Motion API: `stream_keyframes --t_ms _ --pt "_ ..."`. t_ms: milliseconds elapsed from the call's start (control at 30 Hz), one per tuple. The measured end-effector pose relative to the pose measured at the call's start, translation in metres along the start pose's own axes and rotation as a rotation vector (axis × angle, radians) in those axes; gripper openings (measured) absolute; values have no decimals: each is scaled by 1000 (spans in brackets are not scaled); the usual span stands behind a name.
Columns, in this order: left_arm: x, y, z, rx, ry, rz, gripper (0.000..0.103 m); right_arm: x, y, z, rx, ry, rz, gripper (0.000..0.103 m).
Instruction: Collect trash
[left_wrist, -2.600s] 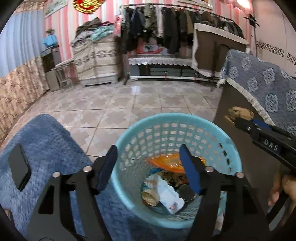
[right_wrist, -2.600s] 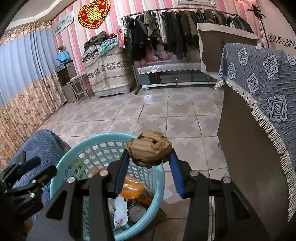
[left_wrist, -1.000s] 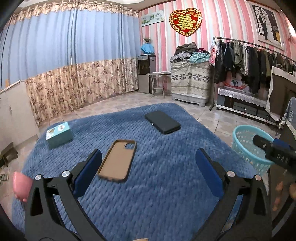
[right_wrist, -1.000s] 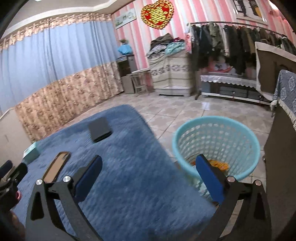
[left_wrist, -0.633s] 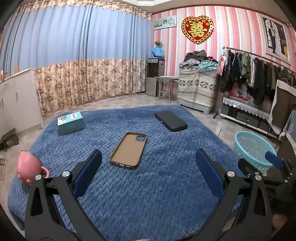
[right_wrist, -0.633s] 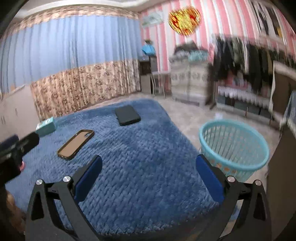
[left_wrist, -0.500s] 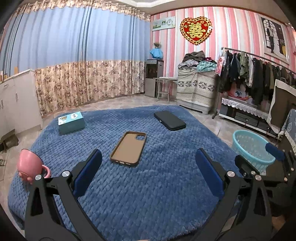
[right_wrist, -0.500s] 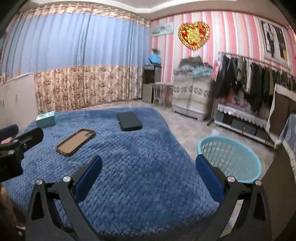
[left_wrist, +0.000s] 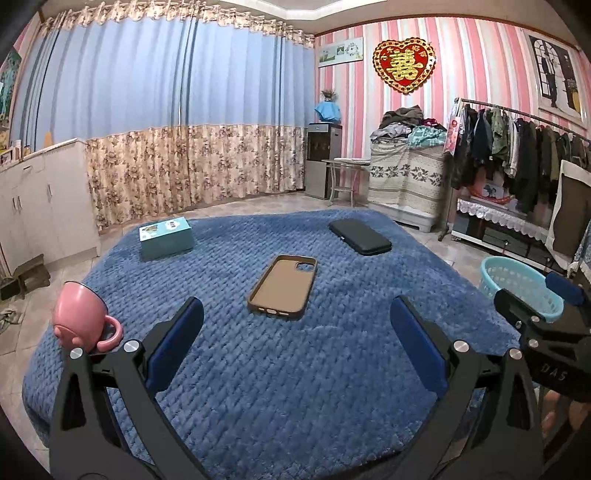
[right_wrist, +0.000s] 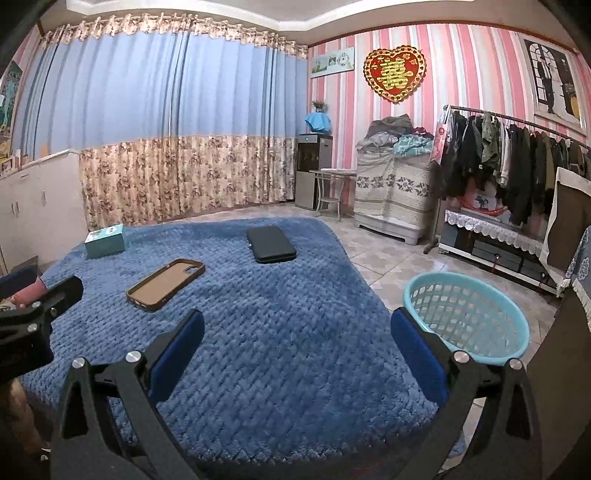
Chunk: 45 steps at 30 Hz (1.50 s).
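The pink cup (right_wrist: 27, 293) sits mostly hidden behind the left tongs (right_wrist: 22, 295) in the right wrist view.

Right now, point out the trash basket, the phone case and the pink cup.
trash basket (right_wrist: 466, 318), right wrist view, on its mesh inner wall.
phone case (left_wrist: 283, 285), left wrist view, on its tan inside.
pink cup (left_wrist: 78, 317), left wrist view, on its side.

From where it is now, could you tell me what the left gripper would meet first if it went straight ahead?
Most likely the brown phone case, lying between and beyond the open left gripper on the blue blanket. If angled lower, it may meet the blanket first; depth is unclear.
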<state>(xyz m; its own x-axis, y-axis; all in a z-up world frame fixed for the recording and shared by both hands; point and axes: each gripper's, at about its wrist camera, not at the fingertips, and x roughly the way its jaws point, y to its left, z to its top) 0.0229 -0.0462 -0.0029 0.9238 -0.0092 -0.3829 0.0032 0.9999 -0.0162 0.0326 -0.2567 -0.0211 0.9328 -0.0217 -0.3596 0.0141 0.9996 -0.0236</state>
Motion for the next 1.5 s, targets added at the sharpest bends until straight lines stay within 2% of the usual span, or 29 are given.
stream_keyframes --t_ms 1500 --pt "-1 -5 -1 -5 6 -8 98 -2 1 -1 -13 -1 11 99"
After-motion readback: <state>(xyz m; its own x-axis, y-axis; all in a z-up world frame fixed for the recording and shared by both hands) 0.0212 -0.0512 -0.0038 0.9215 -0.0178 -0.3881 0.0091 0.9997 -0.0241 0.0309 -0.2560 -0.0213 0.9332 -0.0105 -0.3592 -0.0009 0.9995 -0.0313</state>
